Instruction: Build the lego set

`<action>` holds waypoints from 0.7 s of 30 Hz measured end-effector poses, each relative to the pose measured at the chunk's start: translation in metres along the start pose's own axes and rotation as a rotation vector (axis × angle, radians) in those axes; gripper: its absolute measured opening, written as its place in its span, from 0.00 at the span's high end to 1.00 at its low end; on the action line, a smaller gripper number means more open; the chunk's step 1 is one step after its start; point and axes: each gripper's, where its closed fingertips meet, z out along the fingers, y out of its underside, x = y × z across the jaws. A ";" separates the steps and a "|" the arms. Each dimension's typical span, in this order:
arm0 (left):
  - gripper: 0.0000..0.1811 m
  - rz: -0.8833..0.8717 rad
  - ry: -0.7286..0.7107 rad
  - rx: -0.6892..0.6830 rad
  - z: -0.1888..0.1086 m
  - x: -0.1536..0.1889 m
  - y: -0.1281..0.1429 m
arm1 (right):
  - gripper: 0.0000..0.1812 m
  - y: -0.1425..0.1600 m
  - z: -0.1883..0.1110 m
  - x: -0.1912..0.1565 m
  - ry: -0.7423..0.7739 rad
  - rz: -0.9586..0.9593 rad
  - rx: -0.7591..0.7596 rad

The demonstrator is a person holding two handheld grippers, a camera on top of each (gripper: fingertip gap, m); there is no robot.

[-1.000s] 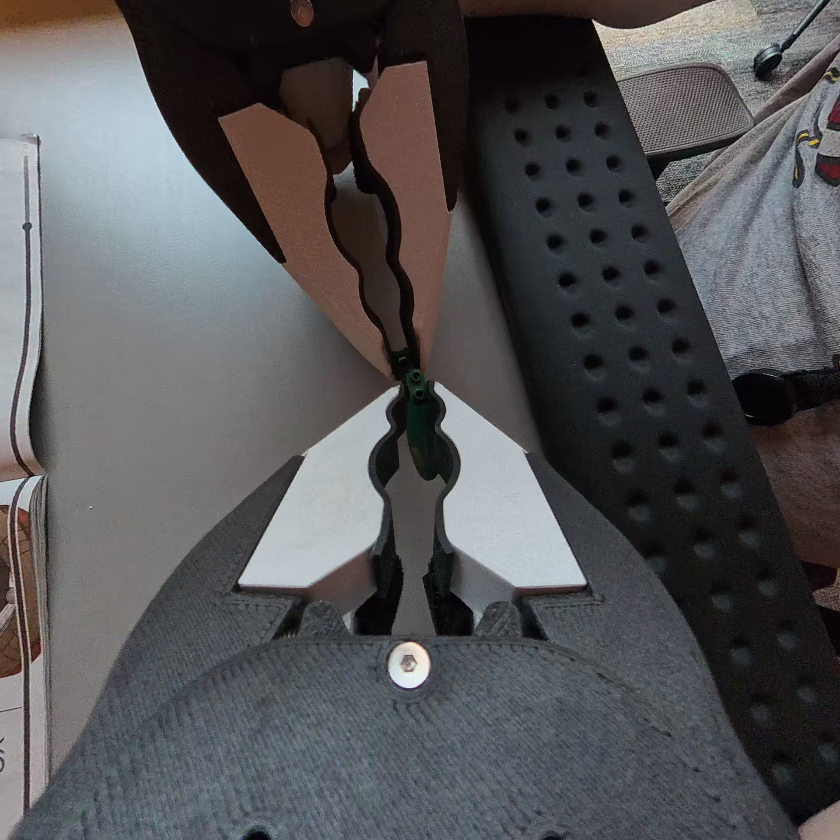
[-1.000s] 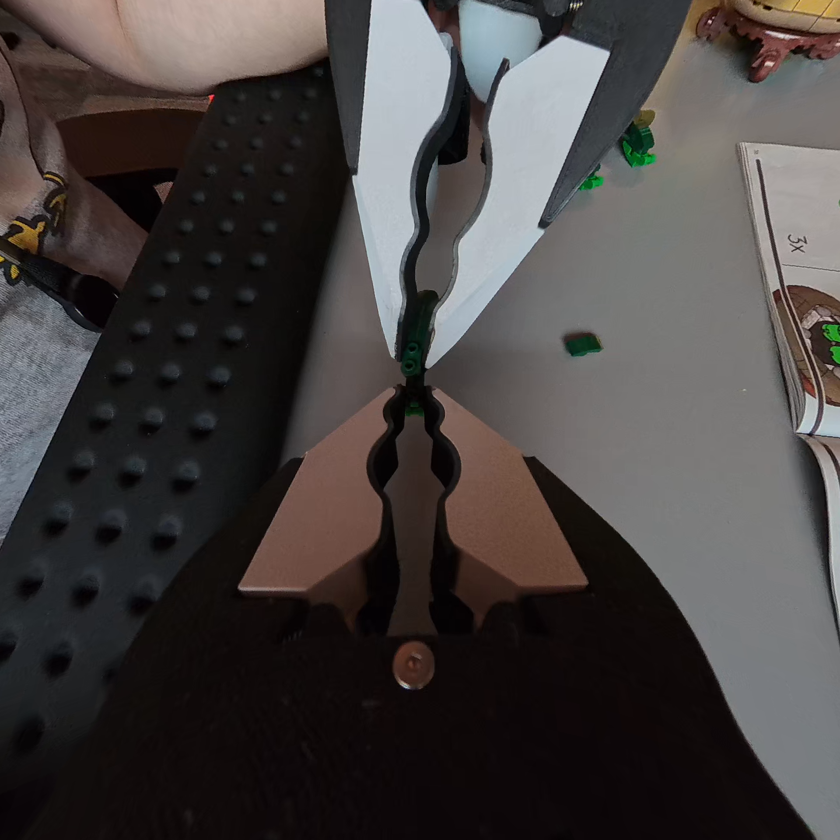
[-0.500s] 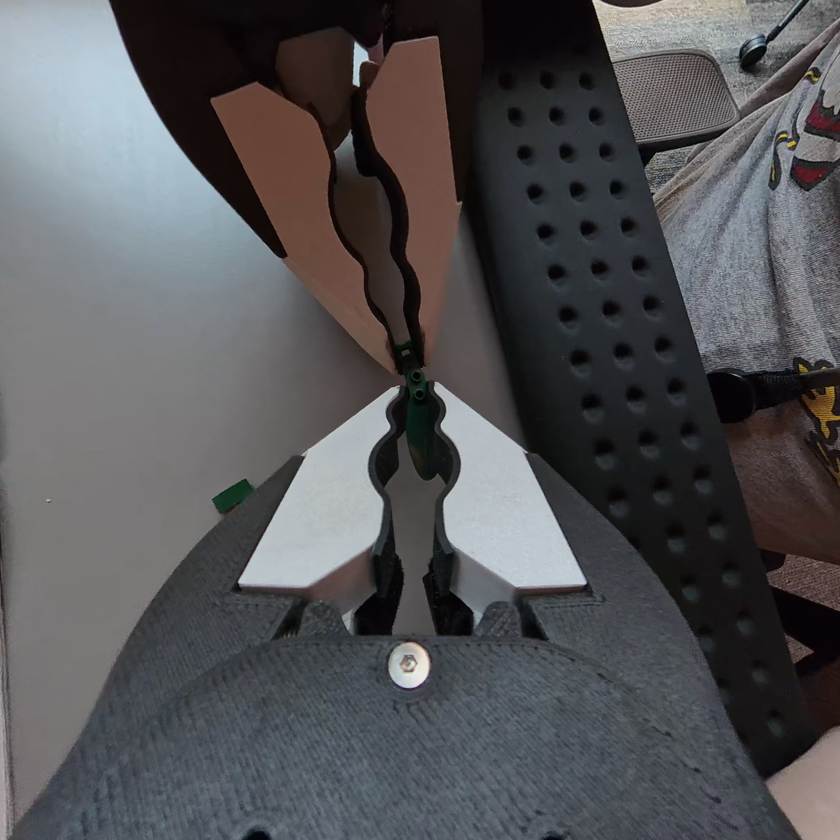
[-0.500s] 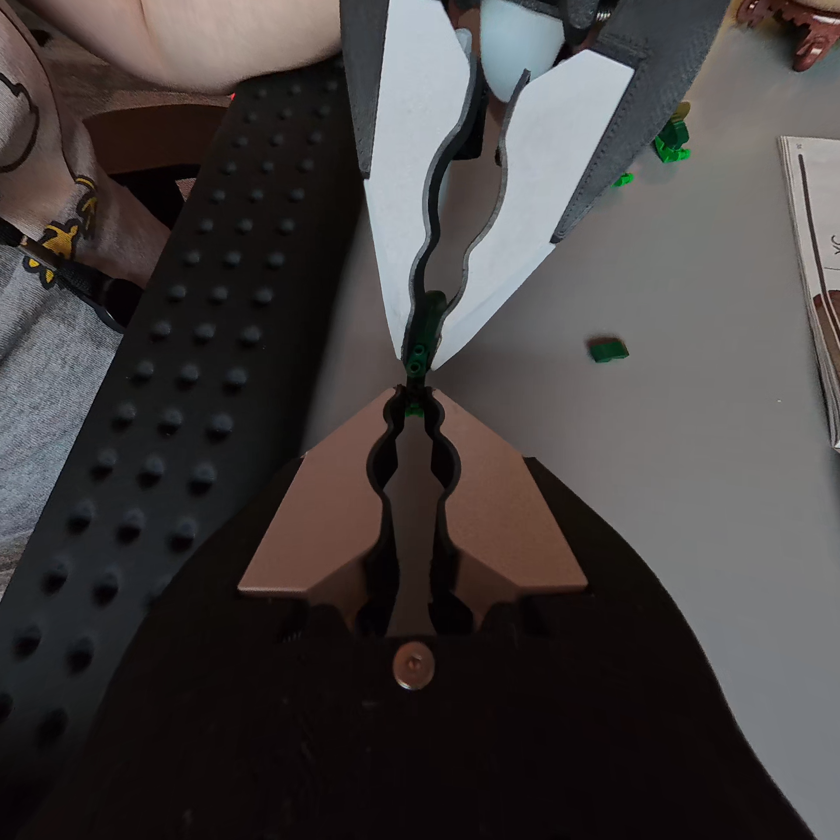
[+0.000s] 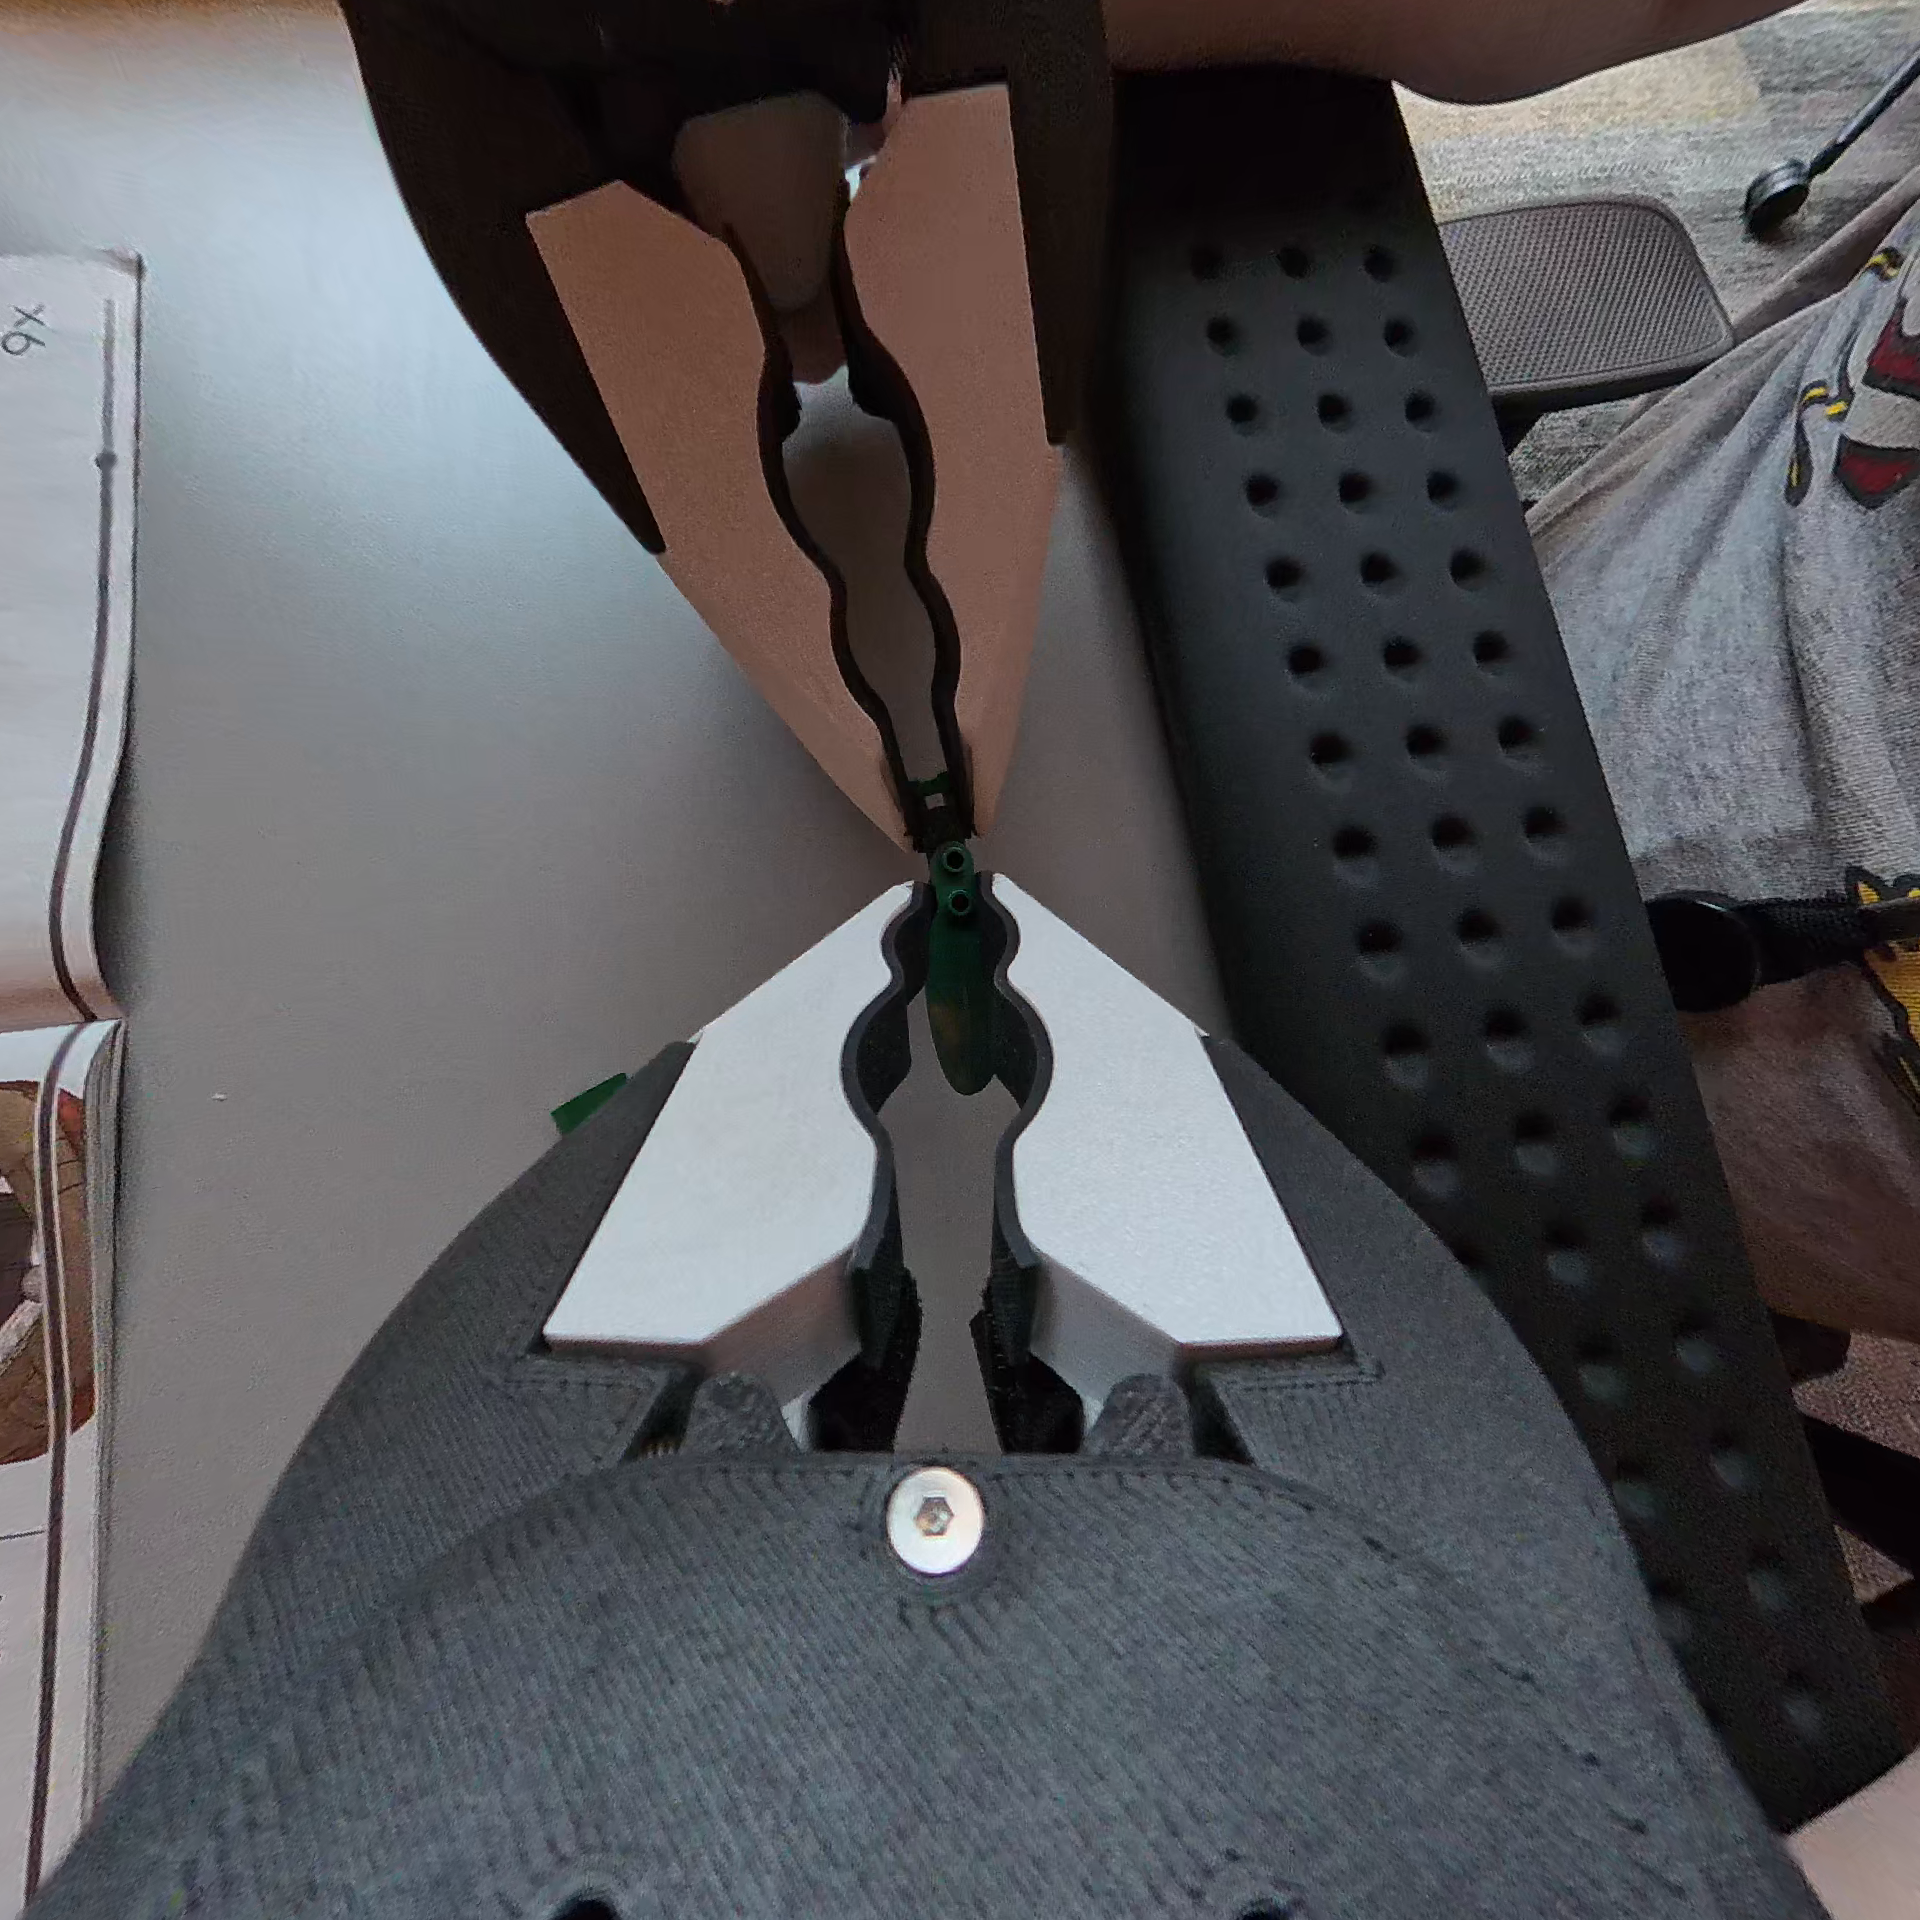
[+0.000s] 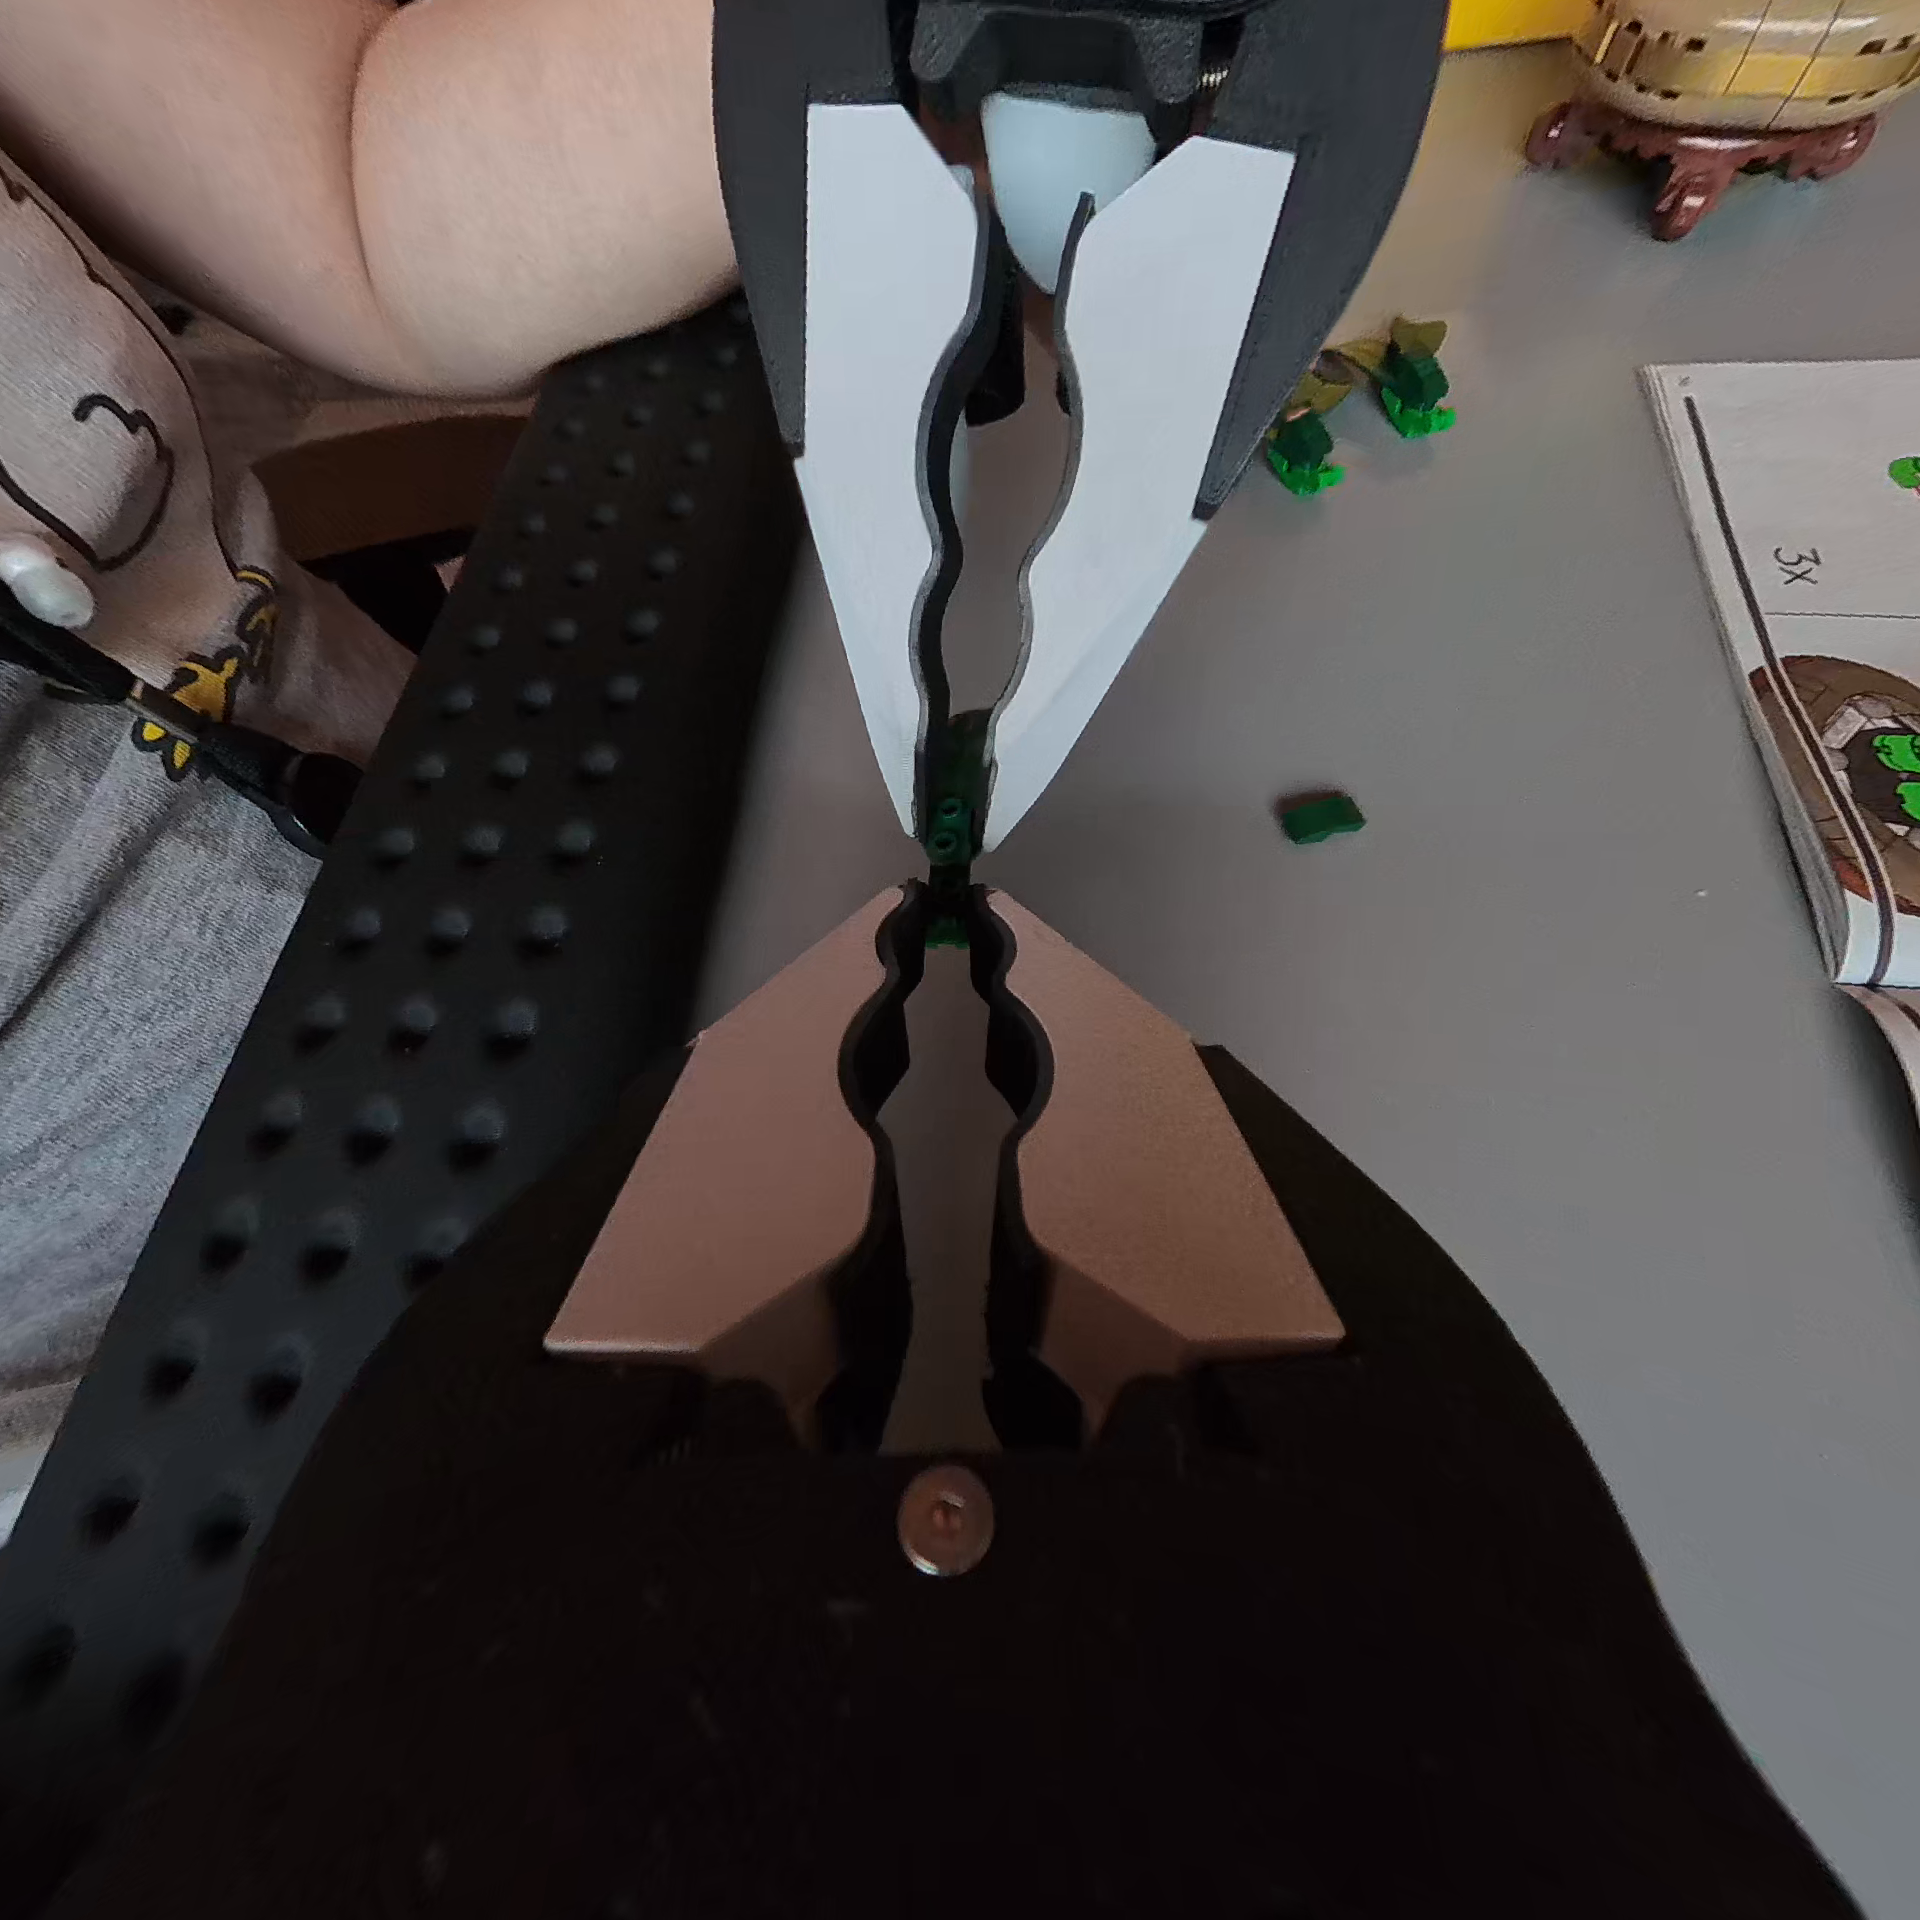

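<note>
The two claws meet tip to tip just above the grey counter (image 6: 1455,935), right beside the black studded strip (image 5: 1403,727) that runs along its edge. The left claw (image 5: 954,899), the one with white fingers, is pinching a long dark green leaf piece (image 5: 961,997); the studded end of that piece pokes out past its tips while the rounded end lies back between the fingers. The right claw (image 6: 943,914), with brown fingers, is pressed onto a small green piece (image 6: 945,932) at its very tips, and that piece sits touching the studded end of the leaf. On the far side of the claws from the strip, a loose dark green tile (image 6: 1322,816) lies flat on the counter, and beyond it an open instruction booklet (image 6: 1808,665). Near the booklet's top edge stand a few small green-and-olive assemblies (image 6: 1361,416), and farther off a tan model on a reddish-brown base (image 6: 1714,114).
</note>
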 end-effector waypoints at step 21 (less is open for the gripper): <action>0.96 -0.160 0.088 0.216 -0.022 -0.003 -0.024 | 0.97 -0.028 -0.021 0.002 0.005 0.029 0.178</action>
